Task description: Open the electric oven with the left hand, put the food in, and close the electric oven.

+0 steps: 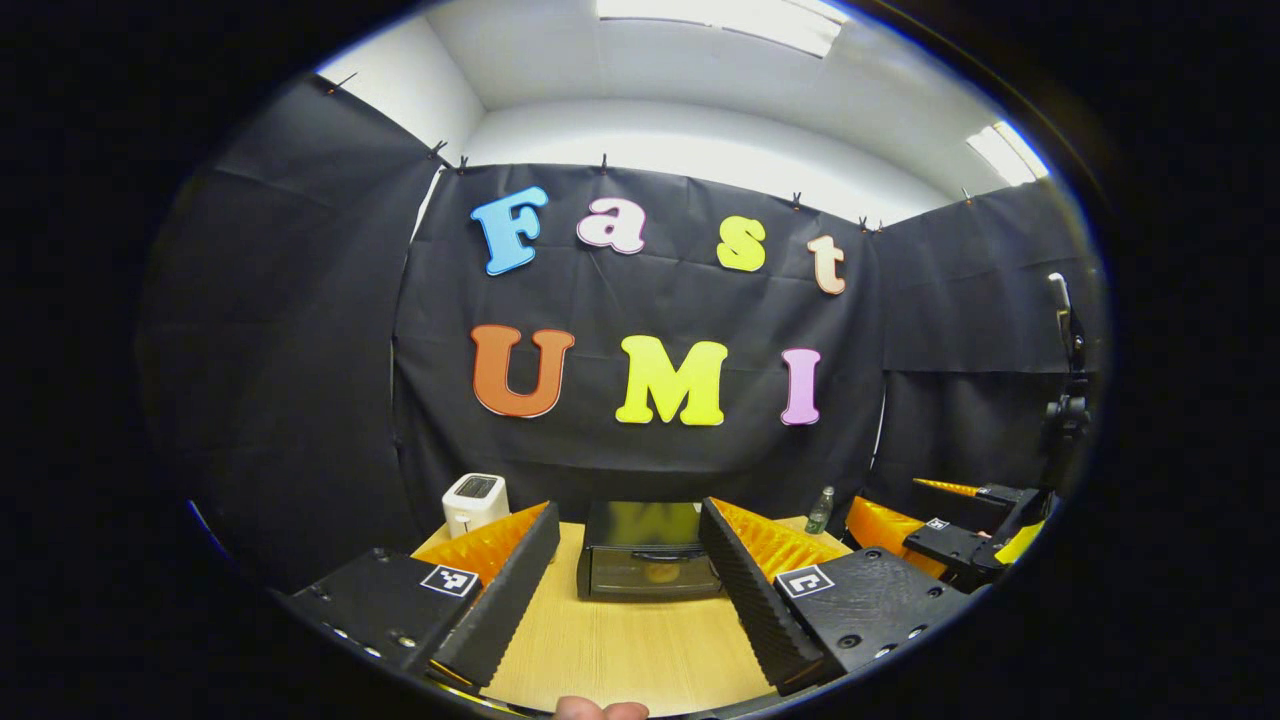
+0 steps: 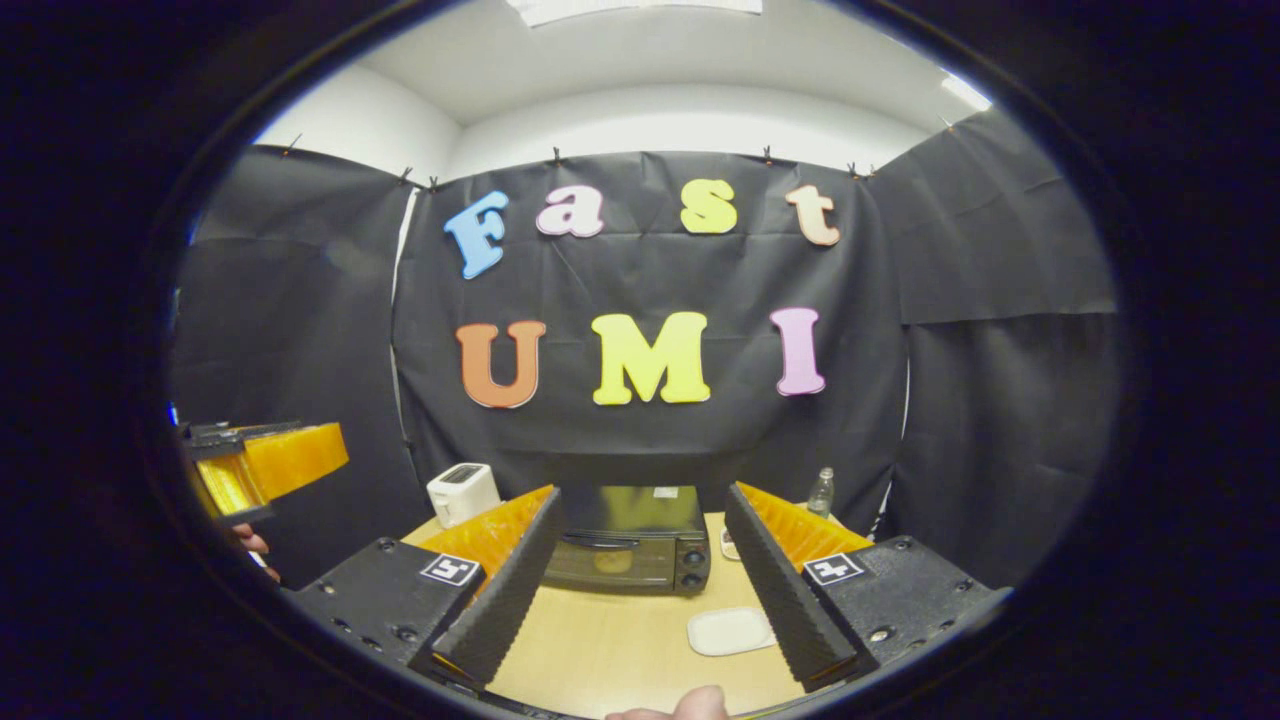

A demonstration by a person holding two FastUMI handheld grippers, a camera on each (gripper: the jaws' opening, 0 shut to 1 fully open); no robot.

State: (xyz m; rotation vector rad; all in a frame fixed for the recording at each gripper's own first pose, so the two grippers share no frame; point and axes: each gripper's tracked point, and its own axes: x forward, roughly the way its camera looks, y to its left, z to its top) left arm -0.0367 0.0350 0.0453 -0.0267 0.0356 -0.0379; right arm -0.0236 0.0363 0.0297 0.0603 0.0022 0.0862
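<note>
Wooden table (image 2: 620, 640) carries the oven (image 2: 625, 548) at its far edge, door shut, with something pale, likely the food (image 2: 612, 562), showing dimly behind the glass. An empty plate (image 2: 731, 631) lies nearer the front edge. Left gripper (image 1: 625, 575) and right gripper (image 2: 640, 575) hang released, holding nothing. I judge the task essentially done.

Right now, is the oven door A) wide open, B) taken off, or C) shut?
C: the oven door sits flat against its front, something pale behind the glass, and both grippers hang back from it with fingers apart.
</note>
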